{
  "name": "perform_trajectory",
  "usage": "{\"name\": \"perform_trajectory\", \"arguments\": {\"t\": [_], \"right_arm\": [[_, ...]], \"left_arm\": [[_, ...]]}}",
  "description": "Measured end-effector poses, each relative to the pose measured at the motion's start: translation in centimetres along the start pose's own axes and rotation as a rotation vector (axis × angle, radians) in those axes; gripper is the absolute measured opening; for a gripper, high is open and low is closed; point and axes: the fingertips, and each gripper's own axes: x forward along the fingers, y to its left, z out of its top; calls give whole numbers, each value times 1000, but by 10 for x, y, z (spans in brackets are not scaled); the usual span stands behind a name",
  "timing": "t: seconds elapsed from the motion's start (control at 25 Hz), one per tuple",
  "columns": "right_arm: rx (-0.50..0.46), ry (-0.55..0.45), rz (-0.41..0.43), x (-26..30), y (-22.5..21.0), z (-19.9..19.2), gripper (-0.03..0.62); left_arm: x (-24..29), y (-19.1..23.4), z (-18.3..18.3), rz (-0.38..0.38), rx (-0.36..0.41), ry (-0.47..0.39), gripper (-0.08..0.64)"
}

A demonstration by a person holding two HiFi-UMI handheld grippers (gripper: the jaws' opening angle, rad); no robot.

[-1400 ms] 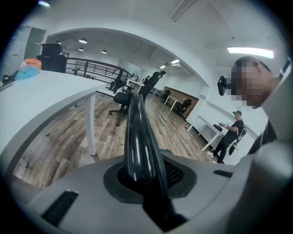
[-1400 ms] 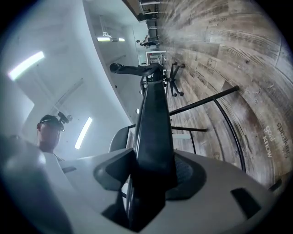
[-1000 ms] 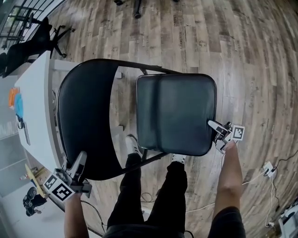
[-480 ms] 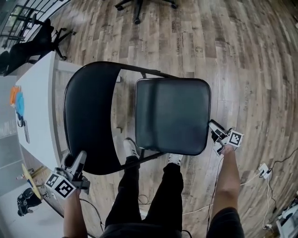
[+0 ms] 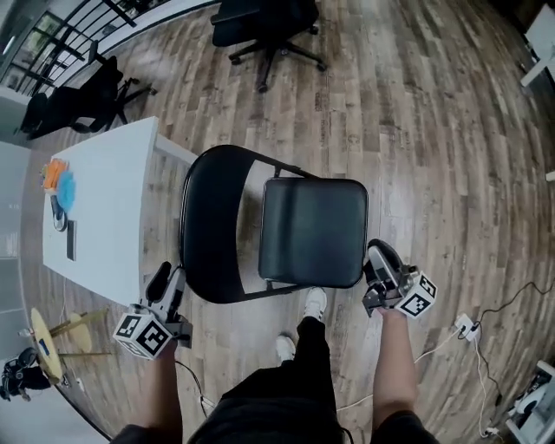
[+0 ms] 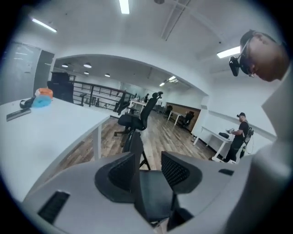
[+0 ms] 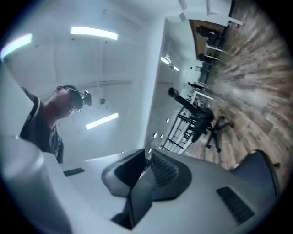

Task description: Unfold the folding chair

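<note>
The black folding chair stands unfolded on the wood floor, its padded seat (image 5: 312, 230) level and its curved backrest (image 5: 211, 227) to the left. My left gripper (image 5: 165, 281) hangs just off the backrest's near corner and touches nothing. Its jaws have just been opening and stand wide with nothing between them; past them the left gripper view shows the seat (image 6: 153, 194) and the backrest (image 6: 135, 142). My right gripper (image 5: 380, 255) floats beside the seat's near right corner, clear of it. Its jaws have just been closing on nothing, and in the right gripper view the right gripper (image 7: 147, 157) tilts up at the ceiling.
A white table (image 5: 104, 217) with orange and blue items (image 5: 59, 180) stands left of the chair. Two office chairs (image 5: 269, 26) (image 5: 78, 95) are at the back. A power strip with cables (image 5: 464, 328) lies at right. My shoes (image 5: 314, 303) are near the seat. A person (image 6: 240, 132) stands far off.
Both grippers have let go of the chair and risen away from it. The right one has left the seat's corner, the left one the backrest's edge. The chair looks smaller and farther below.
</note>
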Motion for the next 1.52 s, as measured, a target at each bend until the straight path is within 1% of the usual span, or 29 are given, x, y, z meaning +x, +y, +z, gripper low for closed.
{"name": "perform_trajectory", "arguments": {"t": [0.08, 0.16, 0.2, 0.24, 0.28, 0.32, 0.36, 0.48, 0.56, 0.6, 0.64, 0.72, 0.8, 0.92, 1.0, 1.12, 1.24, 1.36, 1.52], "right_arm": [[-93, -39, 95, 28, 84, 17, 37], [-171, -67, 204, 50, 168, 25, 17], [-209, -75, 254, 57, 209, 25, 15], [-255, -77, 287, 63, 248, 23, 15], [-317, -69, 291, 67, 284, 18, 15], [-398, -51, 261, 70, 314, 10, 15], [-497, -28, 203, 73, 339, 1, 14], [-804, 16, -8, 76, 395, -25, 14], [-957, 26, -143, 67, 424, -41, 14], [-1009, 34, -217, 59, 435, -51, 14], [-1037, 45, -288, 50, 444, -61, 14], [-1034, 77, -400, 31, 461, -82, 14], [-1025, 120, -474, 15, 473, -98, 14], [-1029, 152, -540, -3, 481, -105, 14], [-1036, 158, -565, -18, 487, -106, 14], [-1054, 159, -582, -39, 501, -103, 14], [-1085, 163, -578, -54, 512, -98, 14], [-1083, 178, -564, -76, 518, -91, 14], [-1081, 180, -566, -109, 521, -78, 14]], "left_arm": [[-15, -23, 22, -36, 24, -73, 131], [-35, -46, 43, -68, 68, -153, 40], [-48, -59, 52, -91, 94, -196, 13], [-62, -73, 60, -119, 120, -241, 6], [-79, -88, 66, -145, 144, -284, 5], [-99, -103, 73, -163, 167, -322, 5], [-119, -117, 78, -176, 190, -360, 5], [-171, -149, 85, -211, 238, -480, 5], [-204, -163, 84, -226, 246, -522, 5], [-221, -169, 79, -230, 251, -525, 5], [-238, -173, 71, -234, 253, -518, 5], [-268, -179, 51, -247, 237, -482, 5], [-290, -184, 36, -250, 216, -448, 5], [-306, -194, 23, -240, 208, -425, 5], [-316, -203, 13, -233, 209, -415, 5], [-333, -218, 1, -227, 217, -405, 5], [-345, -236, -3, -221, 230, -409, 5], [-354, -263, -8, -218, 234, -412, 5], [-363, -295, -15, -213, 236, -421, 5]]}}
